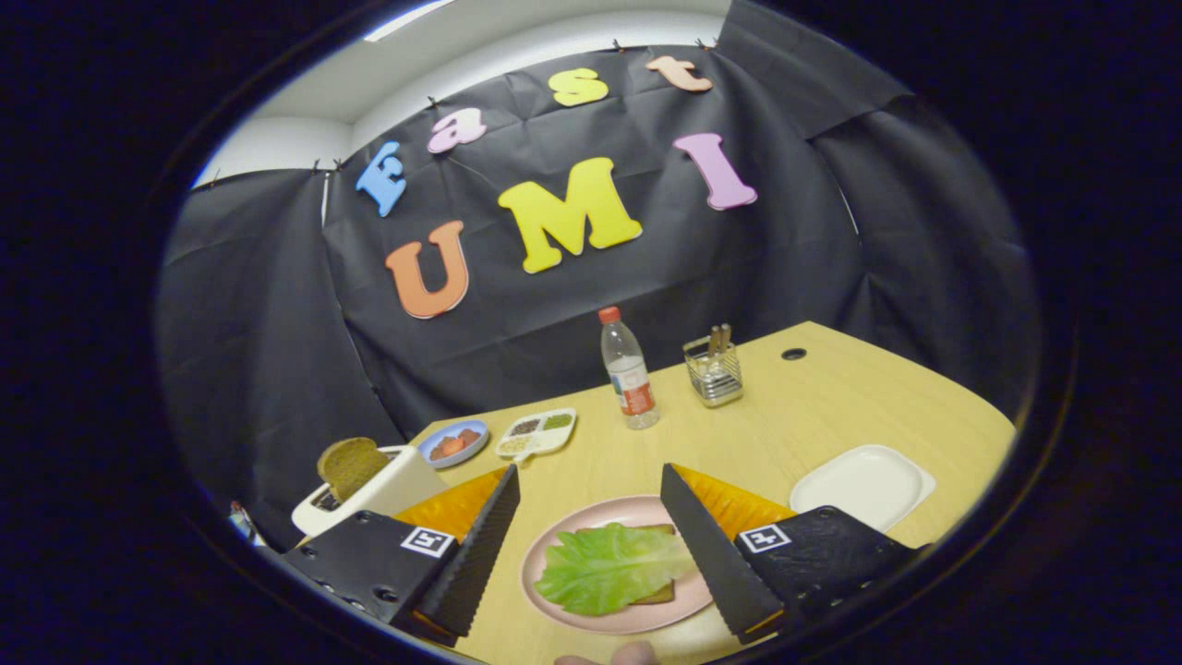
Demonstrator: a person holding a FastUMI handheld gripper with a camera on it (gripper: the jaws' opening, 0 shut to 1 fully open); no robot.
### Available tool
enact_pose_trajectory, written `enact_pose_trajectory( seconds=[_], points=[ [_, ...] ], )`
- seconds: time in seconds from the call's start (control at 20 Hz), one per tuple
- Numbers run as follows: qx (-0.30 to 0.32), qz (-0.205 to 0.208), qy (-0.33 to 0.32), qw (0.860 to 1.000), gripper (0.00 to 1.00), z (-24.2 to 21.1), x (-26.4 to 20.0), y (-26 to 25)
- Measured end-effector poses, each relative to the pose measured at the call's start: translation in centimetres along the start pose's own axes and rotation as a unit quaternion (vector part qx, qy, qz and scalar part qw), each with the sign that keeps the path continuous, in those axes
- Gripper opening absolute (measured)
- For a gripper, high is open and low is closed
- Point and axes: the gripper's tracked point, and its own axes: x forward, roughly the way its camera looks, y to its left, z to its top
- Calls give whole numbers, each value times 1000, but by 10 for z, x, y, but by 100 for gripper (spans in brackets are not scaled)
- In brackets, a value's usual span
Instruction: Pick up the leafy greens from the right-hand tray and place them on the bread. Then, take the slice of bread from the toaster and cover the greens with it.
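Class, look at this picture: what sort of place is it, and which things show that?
Probably a staged kitchen booth: a toaster holding bread, lettuce on a plate, black cloth walls. The gripper is open.

It was a recording booth set up as a small kitchen scene, not a real home. Black cloth [277, 305] hung as walls across the upper part, clipped below a white ceiling [517, 46]. In the lower half, a light wooden table [831, 406] carried a toaster [369, 494], a water bottle [628, 369], small food dishes [537, 432] and a utensil holder [714, 371].
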Motion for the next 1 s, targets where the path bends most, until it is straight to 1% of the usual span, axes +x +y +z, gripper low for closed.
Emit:
enact_pose_trajectory(
  seconds=[0.15,0.2,0.3,0.5,0.55,0.6,0.7,0.8,0.95,1.0],
  points=[
    [-31,-7,-42,999,96,21,-5,37],
    [-39,-9,-45,998,96,20,-5,51],
    [-42,-5,-34,999,96,11,0,81],
    [-48,32,-20,998,96,-11,4,154],
    [-56,33,-18,998,96,-16,5,170],
    [-66,28,-16,997,96,-21,8,181],
    [-90,-10,-2,996,96,-37,13,191],
    [-108,-13,3,994,96,-49,21,212],
    [-127,-24,14,992,96,-61,38,223],
    [-132,-22,21,991,96,-66,42,229]
  ],
)
